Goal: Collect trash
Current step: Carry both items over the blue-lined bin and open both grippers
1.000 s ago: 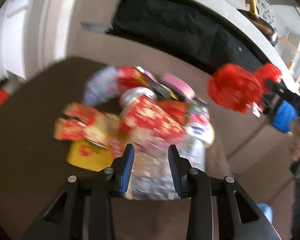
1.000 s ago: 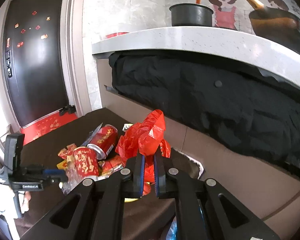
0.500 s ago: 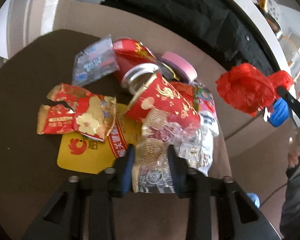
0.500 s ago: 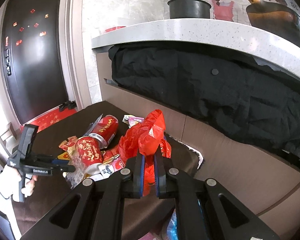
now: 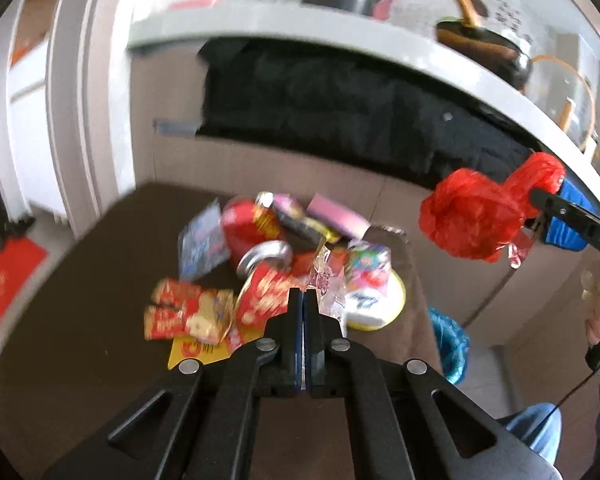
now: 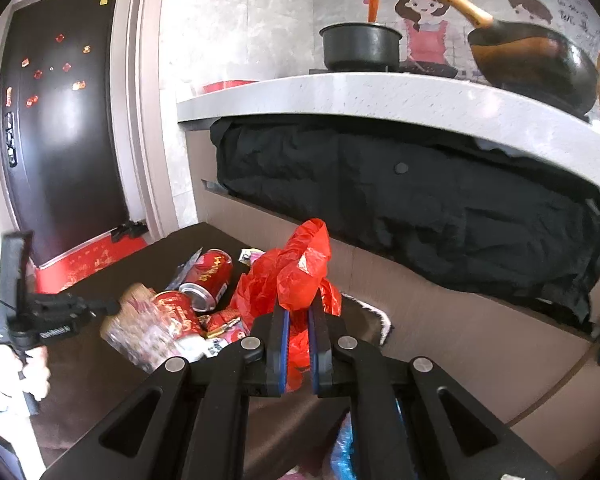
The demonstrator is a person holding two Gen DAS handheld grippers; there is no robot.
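A pile of trash lies on the dark brown table [image 5: 80, 300]: two red cans [image 6: 210, 276], red snack wrappers [image 5: 188, 316], a yellow card [image 5: 196, 348] and a pink pack [image 5: 336, 216]. My left gripper [image 5: 304, 296] is shut, and a clear crinkly wrapper [image 6: 140, 328] hangs from its tip just above the pile. In the right wrist view the left gripper [image 6: 108, 304] shows at the left with that wrapper blurred beside it. My right gripper [image 6: 299, 308] is shut on a crumpled red plastic bag [image 6: 296, 276], held in the air right of the pile. From the left wrist the red bag [image 5: 476, 216] shows at the right.
A grey counter [image 6: 380, 92] with a pot [image 6: 360, 46] and a wok [image 6: 540, 64] overhangs a black cloth [image 6: 420, 200] behind the table. A blue bag [image 5: 448, 340] sits low past the table's right edge. A dark door [image 6: 60, 120] and red mat [image 6: 88, 260] lie left.
The left jaws have closed from wide apart onto the clear wrapper, and the left gripper has lifted away from the pile. The right gripper still holds the red bag, shifted slightly.
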